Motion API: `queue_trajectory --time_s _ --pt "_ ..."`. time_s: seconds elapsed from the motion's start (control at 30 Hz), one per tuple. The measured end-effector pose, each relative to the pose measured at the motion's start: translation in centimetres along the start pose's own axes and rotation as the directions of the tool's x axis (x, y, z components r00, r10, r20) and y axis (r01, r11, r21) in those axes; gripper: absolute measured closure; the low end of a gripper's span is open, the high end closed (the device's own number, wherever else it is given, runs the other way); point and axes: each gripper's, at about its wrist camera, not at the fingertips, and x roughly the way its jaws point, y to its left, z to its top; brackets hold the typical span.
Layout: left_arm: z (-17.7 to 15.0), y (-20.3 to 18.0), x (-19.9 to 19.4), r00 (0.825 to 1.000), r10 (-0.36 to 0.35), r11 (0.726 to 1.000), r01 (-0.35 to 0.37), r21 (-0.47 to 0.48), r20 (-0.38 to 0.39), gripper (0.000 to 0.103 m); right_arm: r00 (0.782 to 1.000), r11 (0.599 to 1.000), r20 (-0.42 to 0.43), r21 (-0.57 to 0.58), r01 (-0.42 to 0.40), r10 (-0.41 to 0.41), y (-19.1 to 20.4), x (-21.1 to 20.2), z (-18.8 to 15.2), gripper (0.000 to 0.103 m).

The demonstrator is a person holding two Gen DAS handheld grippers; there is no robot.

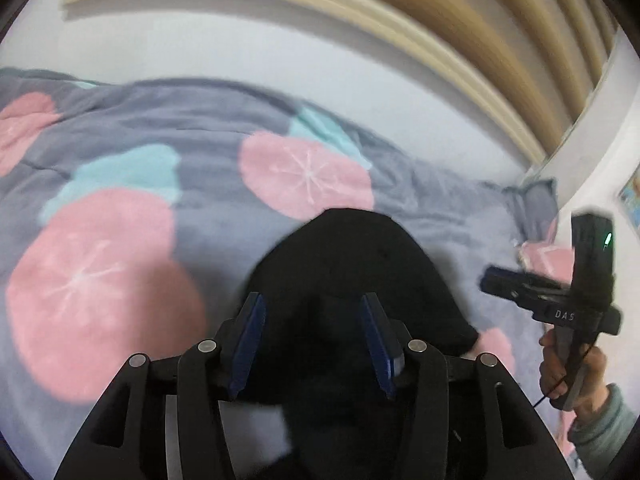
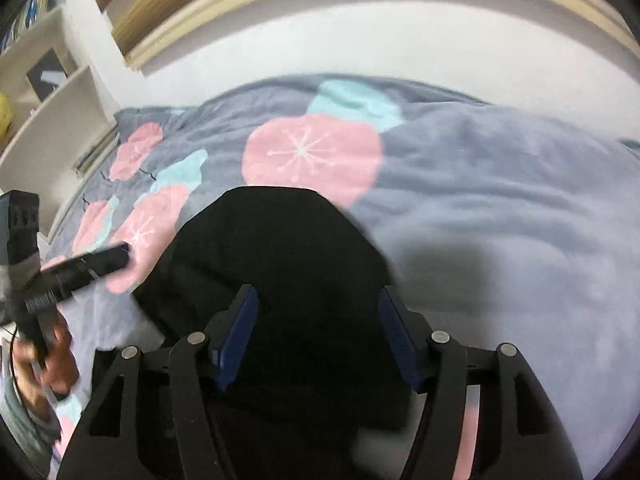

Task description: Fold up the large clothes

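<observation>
Bedroom setting — bed against a pale wall, wooden panelling above, white shelving (image 2: 48, 92) off to the far left in the right wrist view. Dark garment (image 1: 344, 280), black and bunched, lying near the viewer on a grey quilt (image 1: 208, 120) printed with pink circles and teal patches. No crisp fold lines or squared edges visible; shape rounded and lumpy, too dark and blurred for sleeves or hems to be told apart. Left gripper (image 1: 312, 340) poised just above the cloth, blue-padded fingers (image 1: 250, 340) spread apart, nothing pinched. Right gripper (image 2: 320, 332) likewise above the garment, fingers (image 2: 240, 332) wide apart, holding nothing. Each tool visible at the edge of the other's view, held in a bare hand (image 1: 568, 376) with a grey-green cuff. Judged early or between folds — fabric not gripped, most of the flattening and folding seemingly left.
</observation>
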Motion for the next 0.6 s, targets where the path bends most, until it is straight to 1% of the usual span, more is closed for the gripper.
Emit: queue_trajectory --time_s 0.03,0.07,0.1,0.13,0.17,0.2,0.23,0.27,0.3,0.37,0.4,0.43,0.47,0.5,0.57,0.6 --pt "-0.1 0.2 2.5 0.999 0.012 1.000 -0.013 -0.006 -0.050 0.052 1.000 1.000 -0.018 -0.011 0.001 -0.001 0.2 1.6 0.5 0.037" --pt "-0.6 0.9 4.7 0.994 0.045 0.999 -0.047 -0.021 -0.099 0.052 0.999 1.000 -0.047 -0.028 0.008 -0.009 0.6 3.9 0.6 0.037" --pt "-1.3 1.2 6.5 0.989 0.063 0.997 -0.068 -0.036 -0.131 0.052 0.997 0.999 -0.071 -0.039 0.018 -0.021 0.7 5.3 0.3 0.037" --pt "-2.1 2.0 7.6 0.986 0.069 0.996 -0.077 -0.050 -0.149 0.052 0.992 0.997 -0.113 -0.057 0.044 -0.050 0.8 7.4 -0.5 0.038" --pt "-3.3 2.9 8.5 0.989 0.054 0.995 -0.065 -0.080 -0.135 0.053 0.989 0.997 -0.139 -0.065 0.050 -0.058 0.7 8.6 -1.4 0.038" --pt "-4.2 3.5 8.5 0.995 0.038 0.994 -0.047 -0.096 -0.097 0.053 0.986 0.997 -0.160 -0.068 0.046 -0.056 0.4 10.0 -2.5 0.038" --pt "-4.7 3.5 8.3 0.996 0.035 0.995 -0.042 -0.091 -0.079 0.053 0.987 0.997 -0.149 -0.067 0.044 -0.053 0.2 10.5 -3.1 0.038" --pt "-4.6 3.5 8.2 0.996 0.038 0.995 -0.044 -0.085 -0.078 0.053 0.990 0.998 -0.135 -0.059 0.037 -0.045 0.0 10.3 -3.2 0.038" --pt "-4.4 3.3 8.3 0.995 0.047 0.996 -0.054 -0.074 -0.091 0.053 0.990 0.998 -0.138 -0.052 0.035 -0.042 -0.2 10.2 -3.0 0.039" --pt "-3.9 2.8 8.1 0.993 0.062 0.996 -0.068 -0.052 -0.101 0.053 0.988 0.997 -0.142 -0.047 0.057 -0.063 -0.3 9.3 -2.7 0.041" --pt "-3.8 2.5 7.6 0.993 0.065 0.997 -0.069 -0.040 -0.098 0.053 0.986 0.995 -0.137 -0.050 0.085 -0.091 -0.1 8.0 -2.7 0.041" --pt "-3.7 2.1 6.5 0.994 0.061 0.998 -0.063 -0.023 -0.085 0.053 0.988 0.995 -0.129 -0.051 0.083 -0.089 0.0 6.7 -2.9 0.041" --pt "-3.9 1.7 5.1 0.997 0.036 0.999 -0.038 -0.015 -0.068 0.053 0.990 0.996 -0.119 -0.054 0.064 -0.070 0.1 5.5 -3.2 0.041" --pt "-4.0 1.5 4.6 0.998 0.015 1.000 -0.016 -0.015 -0.055 0.052 0.993 0.997 -0.106 -0.065 0.039 -0.046 0.3 3.9 -3.7 0.041" --pt "-4.3 1.1 2.2 0.999 -0.039 0.999 0.039 -0.014 -0.018 0.052 0.995 0.995 -0.094 -0.100 0.014 -0.023 0.4 1.3 -5.2 0.041" --pt "-4.4 1.0 1.7 0.999 -0.045 0.999 0.044 -0.012 -0.012 0.052 0.995 0.994 -0.098 -0.105 0.009 -0.019 0.3 0.9 -5.6 0.041"
